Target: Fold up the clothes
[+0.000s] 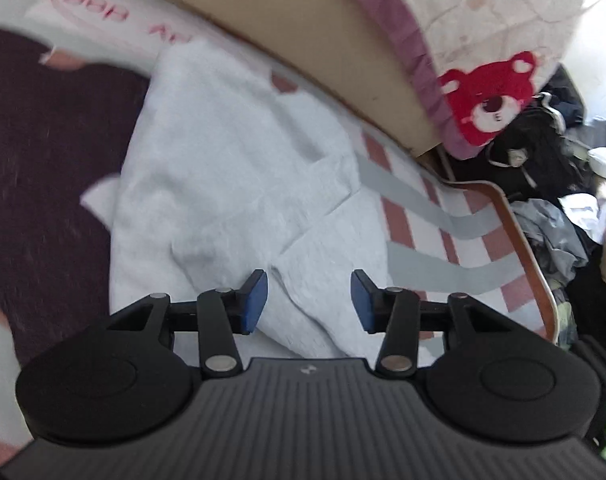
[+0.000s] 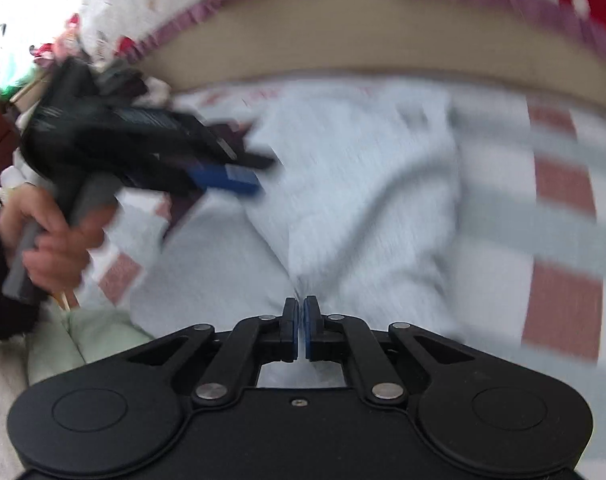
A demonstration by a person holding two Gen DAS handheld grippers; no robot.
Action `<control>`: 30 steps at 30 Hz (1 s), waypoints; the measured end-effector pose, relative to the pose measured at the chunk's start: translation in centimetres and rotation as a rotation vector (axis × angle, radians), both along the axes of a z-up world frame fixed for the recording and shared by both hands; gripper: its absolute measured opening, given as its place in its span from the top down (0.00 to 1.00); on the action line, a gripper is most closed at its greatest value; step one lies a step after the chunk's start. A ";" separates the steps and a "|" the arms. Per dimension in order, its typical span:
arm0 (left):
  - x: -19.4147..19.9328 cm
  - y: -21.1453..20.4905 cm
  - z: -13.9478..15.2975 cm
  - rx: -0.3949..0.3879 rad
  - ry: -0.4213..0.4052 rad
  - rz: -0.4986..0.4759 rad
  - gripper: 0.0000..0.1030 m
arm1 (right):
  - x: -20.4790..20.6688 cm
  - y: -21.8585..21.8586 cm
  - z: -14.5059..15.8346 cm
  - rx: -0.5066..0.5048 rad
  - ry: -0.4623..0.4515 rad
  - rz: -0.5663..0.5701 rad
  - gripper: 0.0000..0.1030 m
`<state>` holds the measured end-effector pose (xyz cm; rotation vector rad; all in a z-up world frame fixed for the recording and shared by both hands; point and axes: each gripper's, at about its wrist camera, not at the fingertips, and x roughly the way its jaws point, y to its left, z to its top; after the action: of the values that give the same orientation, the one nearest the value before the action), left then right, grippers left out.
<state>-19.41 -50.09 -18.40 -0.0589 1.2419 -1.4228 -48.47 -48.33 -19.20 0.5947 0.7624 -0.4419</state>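
One pale grey garment (image 1: pixel 239 184) is seen spread on a bedcover (image 1: pixel 435 208) checked in pink, grey and white. In the left wrist view its long axis is laid from about 11 o'clock down to 5 o'clock, the nearer end bunched in folds just ahead of the fingers; which end is the top cannot be told. One dark purple cloth (image 1: pixel 43 160) is seen at 9 o'clock, beside the garment and touching its edge. One bear-printed quilt (image 1: pixel 499 60) with a mauve frill is hung at 1 o'clock over a tan bed side (image 1: pixel 303 28), and a heap of mixed dark and light clothes (image 1: pixel 551 208) is piled at 3 o'clock, beyond the wooden bed rail (image 1: pixel 523 248).

Two grippers are counted. The left gripper (image 1: pixel 309 300) is held over the garment's near end with its blue pads apart; cloth is seen between and below them, but no pad is pressed on it. In the right wrist view the same left gripper is blurred at 9 o'clock, carried by one hand (image 2: pixel 59 248) with a dark sleeve.

The right gripper (image 2: pixel 301 328) is seen with its jaws brought together on a pinched ridge of the pale grey garment, which is drawn up into a peak at the fingertips. One pale green cloth (image 2: pixel 87 344) is seen at 8 o'clock.
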 end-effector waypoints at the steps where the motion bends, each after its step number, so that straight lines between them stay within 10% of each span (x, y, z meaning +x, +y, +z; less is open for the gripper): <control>1: -0.1 -0.1 0.1 -0.016 0.000 -0.008 0.52 | -0.1 -0.3 -0.3 0.015 0.001 -0.002 0.95; 6: -1.3 -1.6 0.6 -0.052 -0.060 -0.036 0.39 | 0.2 -0.2 1.4 0.077 -0.098 0.095 0.88; 9: -2.3 -4.0 0.0 0.006 -0.168 -0.057 0.34 | -0.5 -1.6 3.6 0.075 -0.237 0.038 0.51; 11: -3.2 -5.7 -0.4 0.032 -0.237 -0.106 0.50 | -0.6 -2.9 4.3 0.031 -0.202 -0.062 0.51; 12: -3.8 -6.3 -0.4 0.041 -0.302 -0.138 0.89 | -0.5 -3.2 4.4 -0.008 -0.151 -0.090 0.51; 13: -4.5 -6.5 -0.2 0.048 -0.384 -0.158 0.97 | -0.4 -3.3 4.2 -0.050 -0.104 -0.106 0.51; 18: -3.9 -5.1 2.6 0.026 -0.659 -0.012 0.99 | 0.5 -2.5 0.7 -0.126 0.131 -0.065 0.51; 26: 3.7 0.7 5.4 -0.053 -0.351 0.139 0.71 | 2.2 1.1 2.5 -0.289 0.256 -0.141 0.49; 30: 4.6 1.4 4.0 0.013 -0.271 0.135 0.71 | 6.3 3.8 4.1 -0.438 0.189 0.077 0.42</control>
<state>-14.79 -48.66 -14.41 0.0571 1.0046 -1.2592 -42.22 -44.53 -15.07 0.1147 0.8335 -0.5792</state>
